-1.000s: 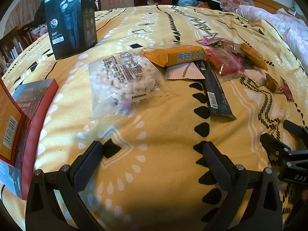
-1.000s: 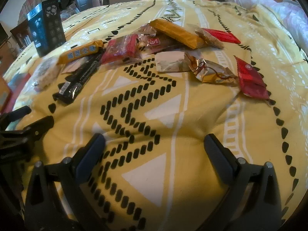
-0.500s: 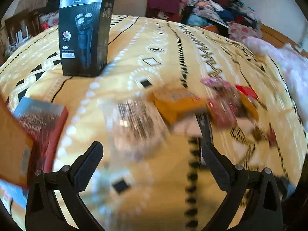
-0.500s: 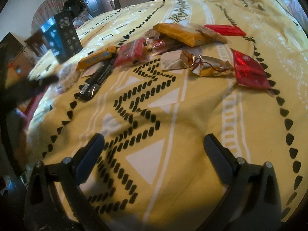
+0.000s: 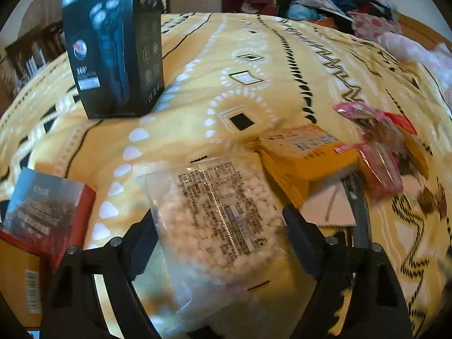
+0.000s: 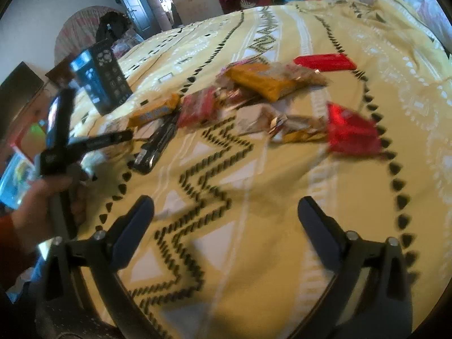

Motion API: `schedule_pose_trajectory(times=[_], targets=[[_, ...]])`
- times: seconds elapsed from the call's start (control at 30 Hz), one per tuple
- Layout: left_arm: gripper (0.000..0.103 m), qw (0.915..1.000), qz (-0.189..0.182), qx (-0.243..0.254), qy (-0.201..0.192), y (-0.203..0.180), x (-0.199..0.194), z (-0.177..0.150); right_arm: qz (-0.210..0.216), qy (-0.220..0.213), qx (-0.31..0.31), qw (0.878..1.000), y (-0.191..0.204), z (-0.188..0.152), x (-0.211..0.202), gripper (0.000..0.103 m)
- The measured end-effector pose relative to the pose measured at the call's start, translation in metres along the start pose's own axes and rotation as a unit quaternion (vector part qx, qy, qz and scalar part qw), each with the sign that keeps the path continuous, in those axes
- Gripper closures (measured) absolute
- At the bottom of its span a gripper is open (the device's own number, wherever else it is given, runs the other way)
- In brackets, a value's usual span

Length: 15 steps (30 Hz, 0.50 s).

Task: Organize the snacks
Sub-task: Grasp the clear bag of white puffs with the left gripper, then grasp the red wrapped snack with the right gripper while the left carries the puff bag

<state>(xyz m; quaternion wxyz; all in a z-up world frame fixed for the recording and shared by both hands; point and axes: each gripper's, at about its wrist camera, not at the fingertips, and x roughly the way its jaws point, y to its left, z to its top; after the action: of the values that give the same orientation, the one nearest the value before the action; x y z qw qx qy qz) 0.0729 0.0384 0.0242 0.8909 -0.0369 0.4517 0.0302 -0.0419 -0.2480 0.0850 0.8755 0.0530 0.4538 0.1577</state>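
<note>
While our left gripper (image 5: 220, 226) reaches over the yellow patterned bedspread (image 5: 254, 56), its fingers stand spread wide with the clear bag of small white candies (image 5: 223, 214) lying flat between them; we cannot tell whether either finger touches the bag. Just beyond the bag's far right corner lies an orange snack packet (image 5: 308, 152), and right of that a heap of pink and red wrappers (image 5: 378, 155). A black shaver box (image 5: 113, 45) stands upright at far left, well apart from the snacks, and a red box (image 5: 45, 212) lies at the near left edge.

Our right gripper (image 6: 226, 223) hangs over bare bedspread with its fingers wide apart, gripping nothing. Ahead of it the snacks spread across the cover: a long black bar (image 6: 158, 144), a red packet (image 6: 353, 132), a gold wrapper (image 6: 302, 134) and a large orange packet (image 6: 262, 80). Our left hand (image 6: 42, 206) shows at the left edge, blurred.
</note>
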Motion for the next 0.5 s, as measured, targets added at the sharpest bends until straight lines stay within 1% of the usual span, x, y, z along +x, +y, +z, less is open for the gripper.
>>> schedule_pose_trajectory(times=[0.03,0.1,0.13,0.17,0.23,0.3,0.37,0.4,0.47,0.5], targets=[[0.021,1.0,-0.005,0.005,-0.004,0.0,-0.005,-0.002,-0.015,-0.014,0.003,1.0,-0.01,0.006,-0.008,0.011],[0.021,0.9998,-0.011,0.012,-0.013,-0.001,-0.019,-0.009,-0.053,-0.041,0.023,0.998,-0.03,0.015,-0.018,0.011],[0.021,0.9997,-0.017,0.011,-0.016,0.0,-0.026,-0.012,-0.065,-0.049,0.042,0.996,-0.045,0.019,-0.021,0.01],[0.021,0.9994,-0.027,0.008,-0.019,0.0,-0.033,-0.015,-0.074,-0.048,0.067,0.994,-0.064,0.025,-0.019,0.01],[0.021,0.9984,-0.05,0.005,-0.026,0.0,-0.05,-0.021,-0.084,-0.042,0.092,0.991,-0.088,0.033,-0.011,0.01],[0.021,0.9969,-0.071,0.009,-0.032,-0.005,-0.065,-0.026,-0.078,-0.029,0.103,0.991,-0.101,0.041,0.001,0.01],[0.021,0.9955,-0.087,0.012,-0.034,-0.009,-0.075,-0.027,-0.051,-0.012,0.111,0.992,-0.109,0.045,0.014,0.01],[0.021,0.9949,-0.094,0.013,-0.035,-0.012,-0.078,-0.027,-0.044,-0.005,0.115,0.992,-0.111,0.046,0.02,0.01],[0.021,0.9937,-0.105,0.016,-0.033,-0.016,-0.082,-0.028,-0.048,0.005,0.114,0.992,-0.113,0.041,0.03,0.011],[0.021,0.9937,-0.105,0.018,-0.033,-0.017,-0.084,-0.029,-0.052,0.004,0.109,0.993,-0.112,0.04,0.031,0.015]])
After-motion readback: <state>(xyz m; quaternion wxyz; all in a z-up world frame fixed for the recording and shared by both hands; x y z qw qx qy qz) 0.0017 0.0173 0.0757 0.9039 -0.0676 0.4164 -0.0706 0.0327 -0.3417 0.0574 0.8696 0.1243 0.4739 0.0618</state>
